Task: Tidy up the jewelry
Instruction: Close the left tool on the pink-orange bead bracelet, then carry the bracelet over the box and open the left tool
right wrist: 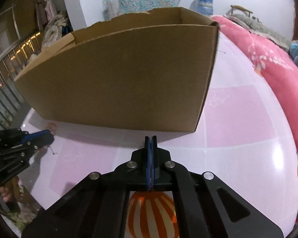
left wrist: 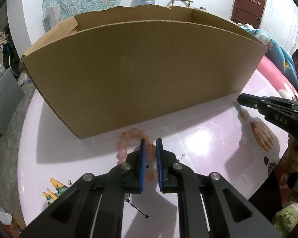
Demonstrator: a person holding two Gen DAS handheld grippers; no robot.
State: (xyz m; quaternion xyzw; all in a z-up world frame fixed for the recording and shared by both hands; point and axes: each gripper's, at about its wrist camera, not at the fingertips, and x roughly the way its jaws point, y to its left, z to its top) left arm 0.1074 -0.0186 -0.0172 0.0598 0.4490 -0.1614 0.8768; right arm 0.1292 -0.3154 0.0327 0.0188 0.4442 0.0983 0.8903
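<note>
A bracelet of pink and orange beads [left wrist: 127,136] lies on the glossy pink tabletop [left wrist: 198,138], just in front of the near wall of an open cardboard box [left wrist: 141,69]. My left gripper [left wrist: 150,139] points down at it, its blue pads pressed on the beads of the bracelet's right side. In the right wrist view the same gripper [right wrist: 49,133] sits at the far left beside an orange bead [right wrist: 51,126]. My right gripper [right wrist: 151,137] is shut, pads together, its tip close to the box's front wall [right wrist: 119,79] near the right corner. Nothing shows between its pads. It enters the left wrist view from the right [left wrist: 238,100].
An orange striped balloon print [left wrist: 262,136] marks the tabletop under the right gripper. A pink quilt [right wrist: 268,69] lies to the right of the table. The table's left edge [left wrist: 27,119] drops to a grey floor. A hand [right wrist: 6,194] holds the left gripper's handle.
</note>
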